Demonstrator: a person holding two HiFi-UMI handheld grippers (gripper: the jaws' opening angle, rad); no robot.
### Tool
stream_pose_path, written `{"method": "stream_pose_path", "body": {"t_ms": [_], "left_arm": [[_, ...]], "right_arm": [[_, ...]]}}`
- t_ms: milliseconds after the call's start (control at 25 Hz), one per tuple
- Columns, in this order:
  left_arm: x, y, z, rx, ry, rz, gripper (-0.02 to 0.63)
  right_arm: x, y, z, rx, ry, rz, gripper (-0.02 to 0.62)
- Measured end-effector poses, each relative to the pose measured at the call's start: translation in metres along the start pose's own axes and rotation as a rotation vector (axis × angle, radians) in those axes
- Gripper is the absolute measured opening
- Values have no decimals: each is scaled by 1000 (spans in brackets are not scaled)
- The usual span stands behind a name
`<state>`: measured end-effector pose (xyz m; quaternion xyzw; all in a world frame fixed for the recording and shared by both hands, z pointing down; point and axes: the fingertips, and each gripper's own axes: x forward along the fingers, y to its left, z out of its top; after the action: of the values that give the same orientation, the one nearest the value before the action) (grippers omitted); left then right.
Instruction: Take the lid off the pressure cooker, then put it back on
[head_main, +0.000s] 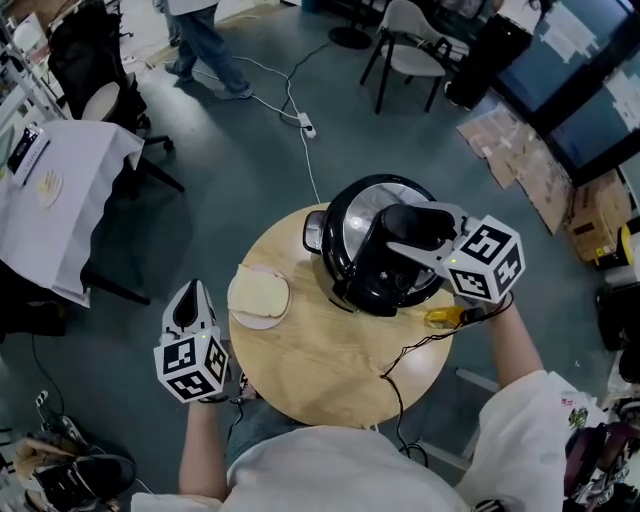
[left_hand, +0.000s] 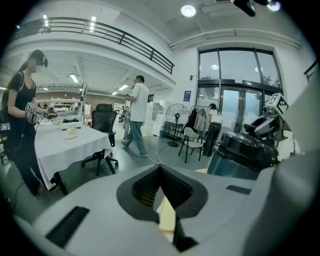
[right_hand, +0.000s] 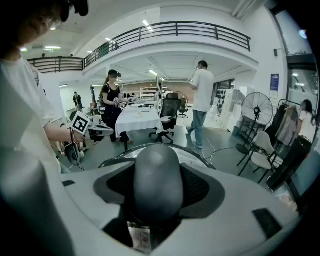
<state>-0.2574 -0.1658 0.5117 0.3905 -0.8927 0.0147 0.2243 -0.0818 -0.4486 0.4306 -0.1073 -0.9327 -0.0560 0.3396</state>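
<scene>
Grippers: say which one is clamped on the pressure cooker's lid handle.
The right gripper, jaws shut on the black lid handle; the left gripper hangs beside the table, shut on nothing.

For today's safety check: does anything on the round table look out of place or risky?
The plate sits right at the table's left edge; a black cable trails off its near side. Nothing spilled.

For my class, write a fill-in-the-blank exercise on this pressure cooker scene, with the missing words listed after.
1. The right gripper is closed on the lid's black ___.
2. The lid sits ___ the pressure cooker, not beside it.
3. In the head view, the white plate lies to the cooker's ___ on the round table.
4. The left gripper, off the table's edge, holds ___.

Missing words: handle; on; left; nothing.
</scene>
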Motion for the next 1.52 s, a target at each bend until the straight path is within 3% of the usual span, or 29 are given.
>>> {"method": "stream_pose_path", "body": {"t_ms": [600,800,1120,1520], "left_arm": [[-1,3,8,27,15,-41,-11],[-4,6,17,28,2,-54,-11],[-6,6,31,49,-18,-109,-11],[-2,-8,50,93,-43,-233,-11]], "right_arm": [[0,-3,2,2,-24,-55,290],[-3,-5,3,-42,21,-121,293],[-20,2,15,-31,0,-204,305],[-83,39,42,66,-132,-365,302]]}}
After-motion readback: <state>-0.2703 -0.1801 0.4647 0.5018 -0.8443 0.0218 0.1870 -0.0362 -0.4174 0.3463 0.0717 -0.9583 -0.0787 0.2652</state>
